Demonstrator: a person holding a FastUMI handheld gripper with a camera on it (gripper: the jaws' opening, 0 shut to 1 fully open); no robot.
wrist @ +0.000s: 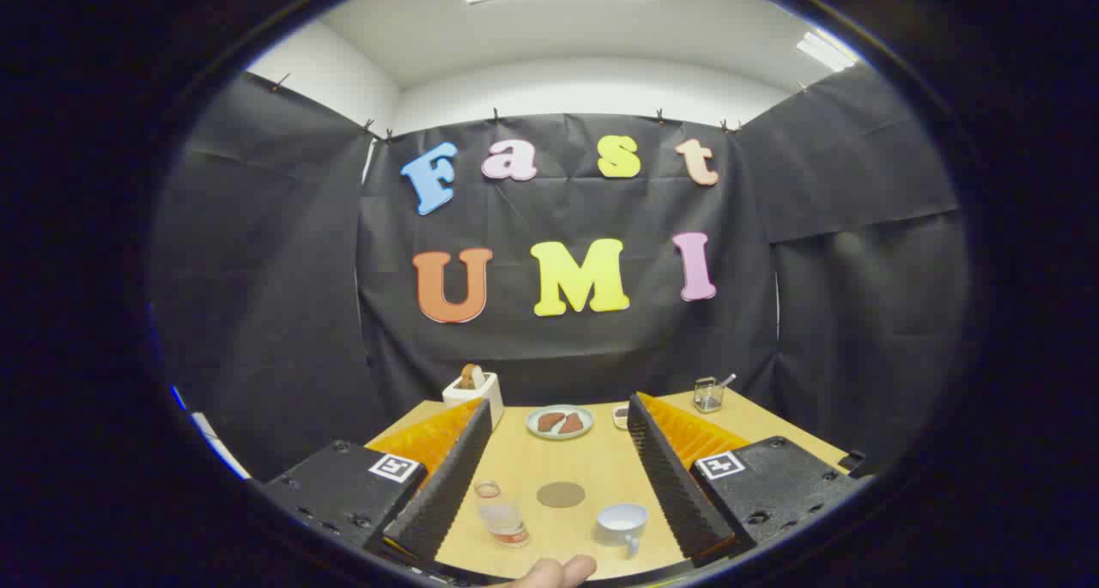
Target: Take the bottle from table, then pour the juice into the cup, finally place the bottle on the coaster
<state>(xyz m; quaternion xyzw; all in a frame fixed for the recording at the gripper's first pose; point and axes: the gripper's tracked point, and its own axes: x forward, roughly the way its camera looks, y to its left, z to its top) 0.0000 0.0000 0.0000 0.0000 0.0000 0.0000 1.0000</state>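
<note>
Booth with black cloth walls, white ceiling with strip lights, pale wooden counter (592,472) below.

Gripper (558,476) held above the counter, fingers spread wide apart, gripping nothing.

Small clear plastic bottle (500,512) with a little reddish juice at the bottom: upright on the counter, between the fingers, close to the inner face of the left finger (446,476). Long axis vertical; no cap visible on the mouth. Judged next step: advance and lower until both fingers flank the bottle body, then close.

Round brown flat coaster (561,494): just right of the bottle, roughly midway between the fingers, slightly farther ahead.

White ceramic cup (622,524): right of the coaster, nearer the right finger (665,476), handle toward the camera.

Count:
- bottle: one
- cup: one
- coaster: one
- pale round plate holding brown pieces (560,421): one, beyond the fingers
- white toaster with bread (473,388): one, far left
- small wire holder (707,394): one, far right
- small dish (621,416): one, partly hidden by the right finger

Fingertip of a person's hand (554,571) at the near edge.
</note>
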